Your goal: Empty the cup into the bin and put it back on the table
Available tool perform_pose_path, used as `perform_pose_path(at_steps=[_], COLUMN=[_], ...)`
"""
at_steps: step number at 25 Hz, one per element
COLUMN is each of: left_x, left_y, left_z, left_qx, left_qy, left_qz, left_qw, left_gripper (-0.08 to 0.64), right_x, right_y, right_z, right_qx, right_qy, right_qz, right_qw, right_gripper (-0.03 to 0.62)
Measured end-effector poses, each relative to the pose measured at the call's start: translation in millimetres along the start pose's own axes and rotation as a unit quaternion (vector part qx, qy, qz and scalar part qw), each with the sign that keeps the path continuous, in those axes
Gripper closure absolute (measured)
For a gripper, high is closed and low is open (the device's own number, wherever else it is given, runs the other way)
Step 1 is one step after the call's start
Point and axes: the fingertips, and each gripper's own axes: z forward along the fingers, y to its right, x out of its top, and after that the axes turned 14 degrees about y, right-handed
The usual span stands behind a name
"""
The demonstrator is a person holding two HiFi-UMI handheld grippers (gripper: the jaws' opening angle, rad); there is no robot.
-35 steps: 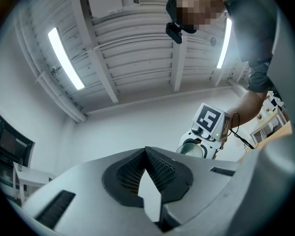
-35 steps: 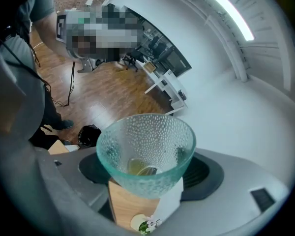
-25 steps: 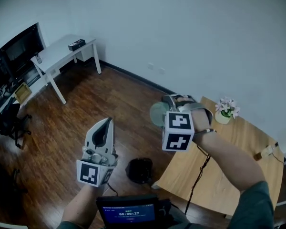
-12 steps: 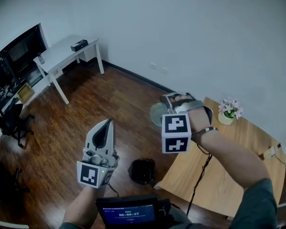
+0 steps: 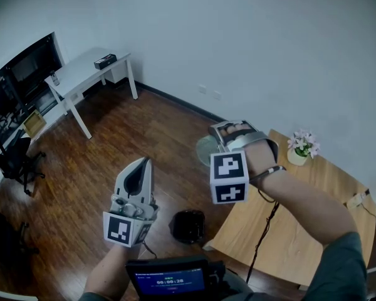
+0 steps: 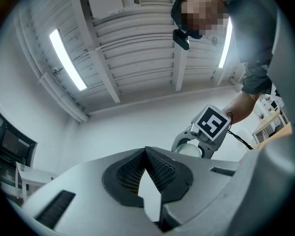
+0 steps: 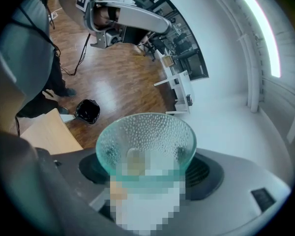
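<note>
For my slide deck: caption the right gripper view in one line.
Right tongs grip a dimpled glass cup; below, a black bin stands on the wood floor by the table corner.

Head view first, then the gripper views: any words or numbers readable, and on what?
"00:00:28": on the screen at the bottom edge of the head view.
Line above it on the screen: too small to read.
Left cube, right cube: square markers only, no words.
Gripper views: nothing readable.

Bare dark wooden floor (image 5: 150, 130) lay open left of and beyond the small black round bin (image 5: 188, 226). The light wooden bench (image 5: 277, 256) stood just beside its right, blocking that side.
</note>
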Motion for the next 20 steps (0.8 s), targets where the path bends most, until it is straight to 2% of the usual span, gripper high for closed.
perform_pose_path(at_steps=[4, 11, 16, 20], left_x=[5.9, -2.2, 3.6, 0.1], left_y=[-0.1, 0.9, -1.7, -3.5], left_z=[3.3, -2.7, -0.7, -3.3], left_qx=[-0.006, 0.001, 0.002, 0.004], left_qy=[0.013, -0.008, 0.004, -0.005], left_qz=[0.017, -0.004, -0.002, -0.001], left_qw=[0.9997, 1.0000, 1.0000, 1.0000], left_gripper=[0.557, 0.557, 0.557, 0.557], right_x=[-1.1, -3.5, -3.5, -3.2], right_y=[-1.2, 0.7, -0.1, -0.6], right_z=[-2.3, -2.8, -2.3, -2.4], right_qx=[0.001, 0.000, 0.007, 0.010], right_qy=[-0.005, -0.020, -0.032, -0.037], right_qz=[-0.010, -0.031, -0.058, -0.073], right_qw=[1.000, 0.999, 0.998, 0.997], right_gripper=[0.201, 0.201, 0.201, 0.201])
